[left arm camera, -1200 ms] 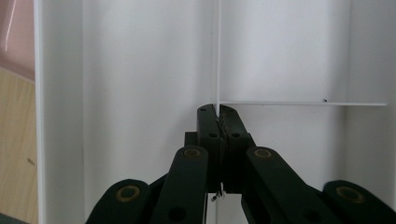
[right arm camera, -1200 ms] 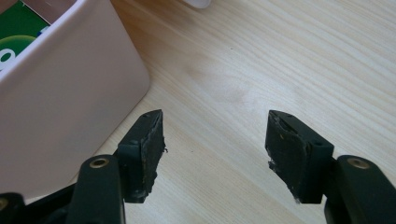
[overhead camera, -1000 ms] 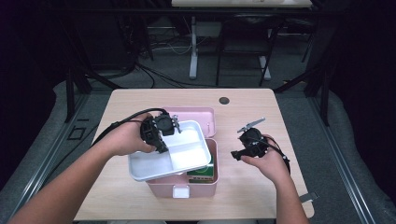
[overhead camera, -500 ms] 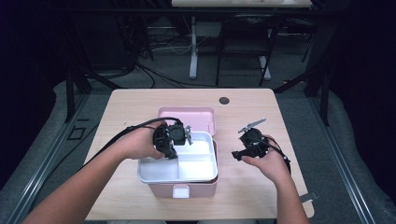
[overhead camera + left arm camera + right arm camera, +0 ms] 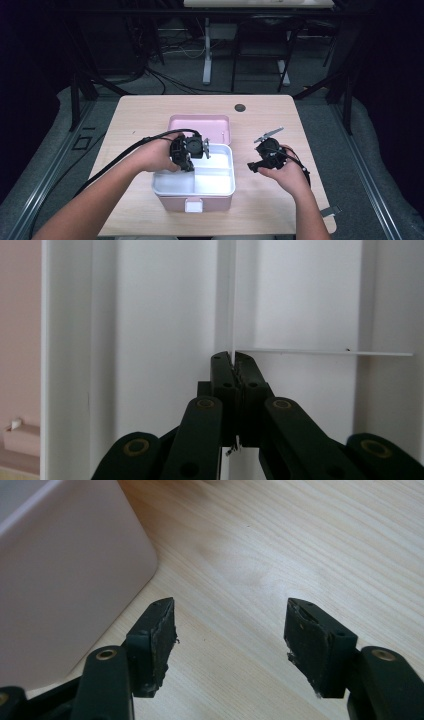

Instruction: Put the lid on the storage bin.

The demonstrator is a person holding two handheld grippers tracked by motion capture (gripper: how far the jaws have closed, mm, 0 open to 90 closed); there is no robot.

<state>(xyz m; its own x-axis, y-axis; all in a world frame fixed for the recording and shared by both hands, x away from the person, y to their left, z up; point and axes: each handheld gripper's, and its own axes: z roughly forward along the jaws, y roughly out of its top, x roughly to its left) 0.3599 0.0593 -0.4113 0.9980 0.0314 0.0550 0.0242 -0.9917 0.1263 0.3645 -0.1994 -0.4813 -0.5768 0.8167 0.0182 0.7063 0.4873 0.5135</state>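
Here the white divided tray [image 5: 215, 175] sits in the mouth of the pink storage box [image 5: 194, 202], covering the opening from rim to rim, with the box's pink lid [image 5: 199, 125] lying open on the far side. The tray's long axis runs across the box from the person's left to right, and a thin partition [image 5: 233, 295] splits its wells. The left gripper [image 5: 189, 150] stands over the far-left part of the tray, pointing down into it. In the left gripper view its jaws are clenched on the upper edge of that partition, the thin wall running straight away from the pinched tips, so the tray hangs directly below the jaws and in line with them. By my judgement the tray is seated or very nearly so, and the next move depends on the jaws letting go and lifting straight up along the partition without dragging the tray askew.

The right gripper [image 5: 267, 152] rests on the wooden table [image 5: 150, 110] just to the right of the box, apart from it. Its jaws are spread and hold nothing; the right gripper view shows bare wood between them and the box's rounded pink corner [image 5: 75, 575] beside one jaw. The left hand is plainly the nearer one to the tray.
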